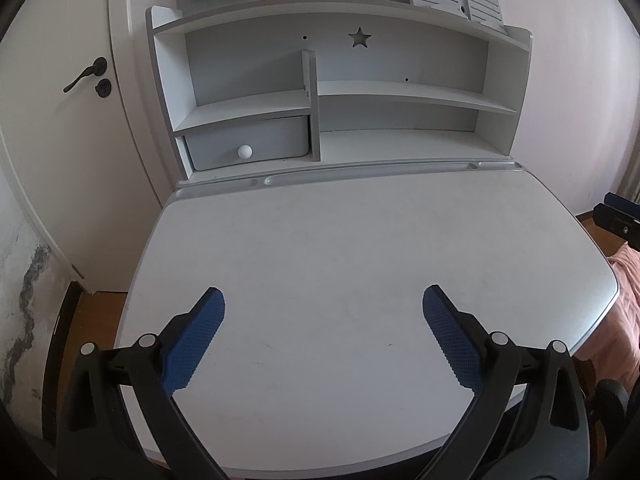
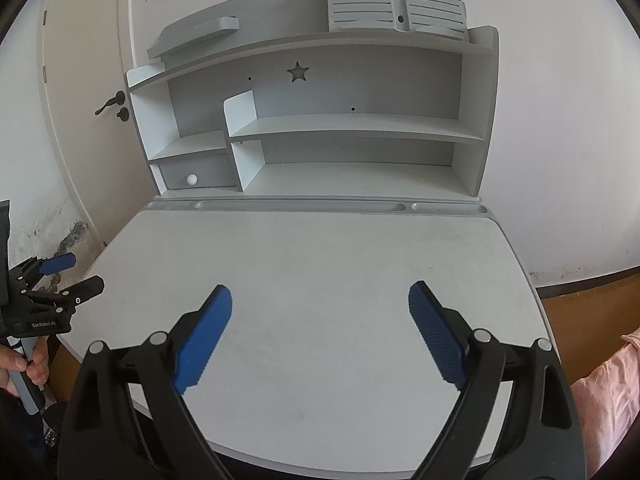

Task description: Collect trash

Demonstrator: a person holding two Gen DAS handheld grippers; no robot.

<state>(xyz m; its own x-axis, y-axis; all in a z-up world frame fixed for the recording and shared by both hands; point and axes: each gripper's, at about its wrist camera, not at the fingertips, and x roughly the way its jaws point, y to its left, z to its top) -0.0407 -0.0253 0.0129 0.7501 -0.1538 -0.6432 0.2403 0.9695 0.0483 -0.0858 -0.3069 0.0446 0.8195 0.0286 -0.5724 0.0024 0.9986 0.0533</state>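
Observation:
No trash shows in either view. My left gripper [image 1: 324, 304] hangs open above the near half of a white desk top [image 1: 320, 232], with nothing between its blue pads. My right gripper [image 2: 320, 304] is open too, over the same desk top [image 2: 320, 248], and its jaws hold nothing. In the right wrist view the left gripper [image 2: 78, 274] appears at the far left, off the desk's left edge, gripped by a hand [image 2: 24, 364]. Part of the right gripper [image 1: 620, 216] pokes in at the right edge of the left wrist view.
A white hutch with bare shelves [image 2: 352, 128] stands at the desk's back, with a drawer knob [image 1: 245, 151] low on its left. A grey slatted stand [image 2: 396, 4] lies on top. A door handle [image 1: 86, 78] is to the left and pink fabric [image 2: 608, 380] to the right.

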